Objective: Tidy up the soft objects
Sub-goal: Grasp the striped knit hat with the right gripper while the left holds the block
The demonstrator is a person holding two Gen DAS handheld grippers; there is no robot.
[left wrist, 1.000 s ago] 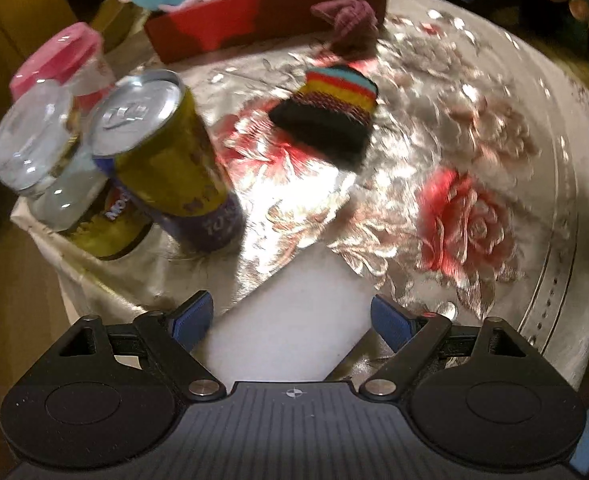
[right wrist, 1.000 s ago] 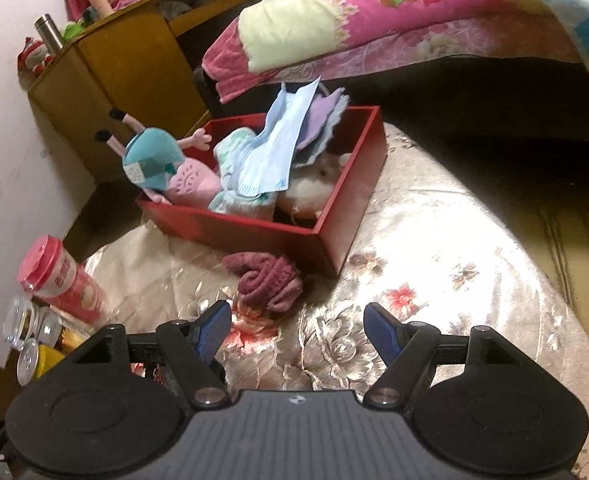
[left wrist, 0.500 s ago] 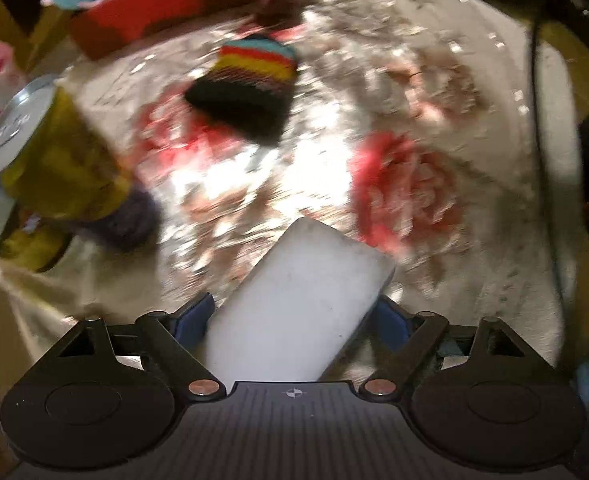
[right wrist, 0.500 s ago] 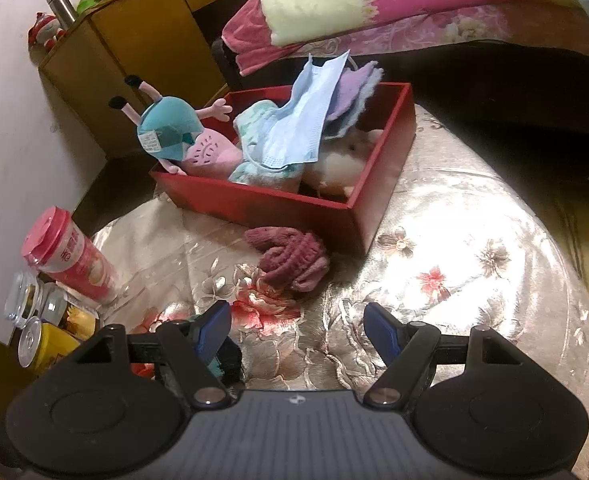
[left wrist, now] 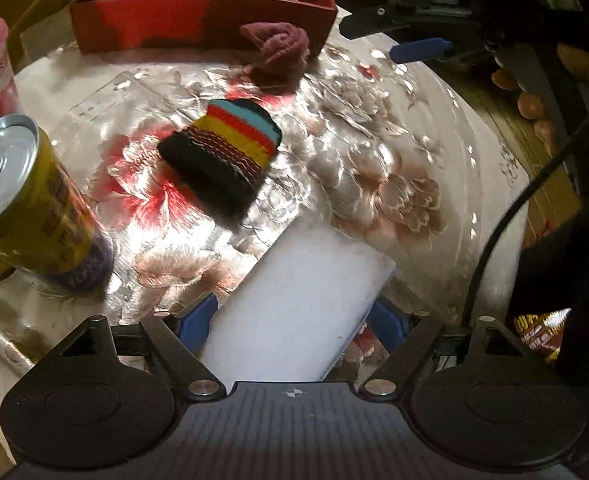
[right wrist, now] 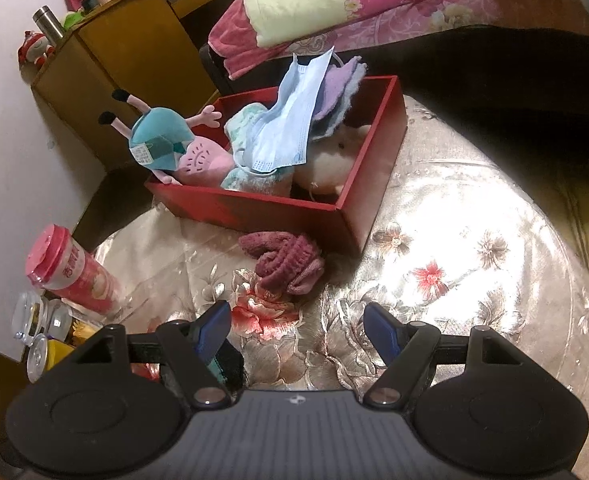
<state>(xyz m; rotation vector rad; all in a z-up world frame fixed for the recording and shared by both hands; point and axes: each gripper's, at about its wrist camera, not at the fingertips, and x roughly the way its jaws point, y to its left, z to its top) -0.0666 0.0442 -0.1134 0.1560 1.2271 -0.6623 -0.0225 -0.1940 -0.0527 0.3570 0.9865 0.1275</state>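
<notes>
A round table covered with a shiny cloth with embroidered flowers (left wrist: 378,184) carries everything. At its far side stands a red rectangular cardboard box (right wrist: 278,210), and inside it lie a plush doll with a teal dress and pink limbs (right wrist: 162,140), a light blue face mask (right wrist: 294,120), a lilac piece of cloth (right wrist: 338,92) and a cream plush toy (right wrist: 334,156). The left gripper (left wrist: 294,318) holds a white rectangular foam block (left wrist: 298,308) between its blue fingers, low over the near edge of the table. The right gripper (right wrist: 298,326) hangs over the cloth with its fingers spread apart and nothing between them. A knitted cap, black with red, yellow and teal stripes (left wrist: 222,152), lies flat near the middle of the table. A rolled dark red knitted sock (right wrist: 286,260) lies just before the front wall of the box. At the left edge stand a yellow drink can (left wrist: 26,204) and a pink plastic cup with a lid (right wrist: 70,272).
</notes>
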